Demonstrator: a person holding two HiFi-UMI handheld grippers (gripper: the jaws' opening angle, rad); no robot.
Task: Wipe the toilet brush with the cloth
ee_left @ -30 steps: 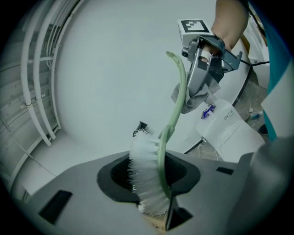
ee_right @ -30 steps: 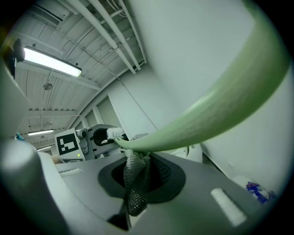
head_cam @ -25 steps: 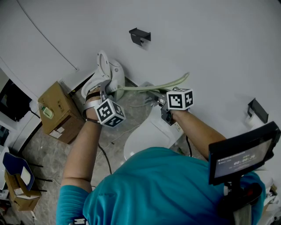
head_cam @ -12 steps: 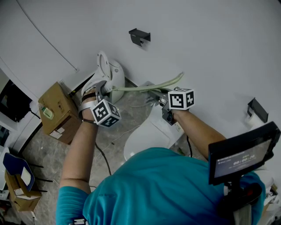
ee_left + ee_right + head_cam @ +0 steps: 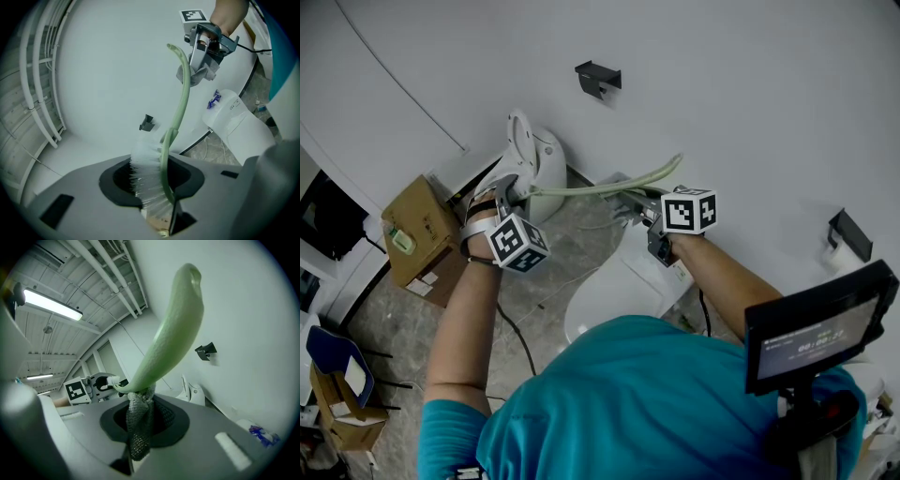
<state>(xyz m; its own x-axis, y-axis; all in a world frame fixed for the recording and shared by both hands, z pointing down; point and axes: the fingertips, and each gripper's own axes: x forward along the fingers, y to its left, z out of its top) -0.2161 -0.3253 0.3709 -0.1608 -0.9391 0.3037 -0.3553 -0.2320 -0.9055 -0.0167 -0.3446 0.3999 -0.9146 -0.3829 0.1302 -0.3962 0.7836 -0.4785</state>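
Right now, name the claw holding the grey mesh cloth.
The right claw: it pinches the grey mesh cloth against the pale green toilet brush handle. The left claw grips the white bristle head.

The toilet brush (image 5: 591, 187) spans the gap between the left hand-held gripper (image 5: 508, 192) and the right hand-held gripper (image 5: 630, 202). The wall (image 5: 722, 94) lies ahead of both. A white fixture (image 5: 539, 150) stands just beyond the left one, with a cardboard box (image 5: 417, 220) to its left. The toilet (image 5: 614, 286) sits under the right one. Bare floor (image 5: 572, 234) lies open below the brush.

No legible text or labels.
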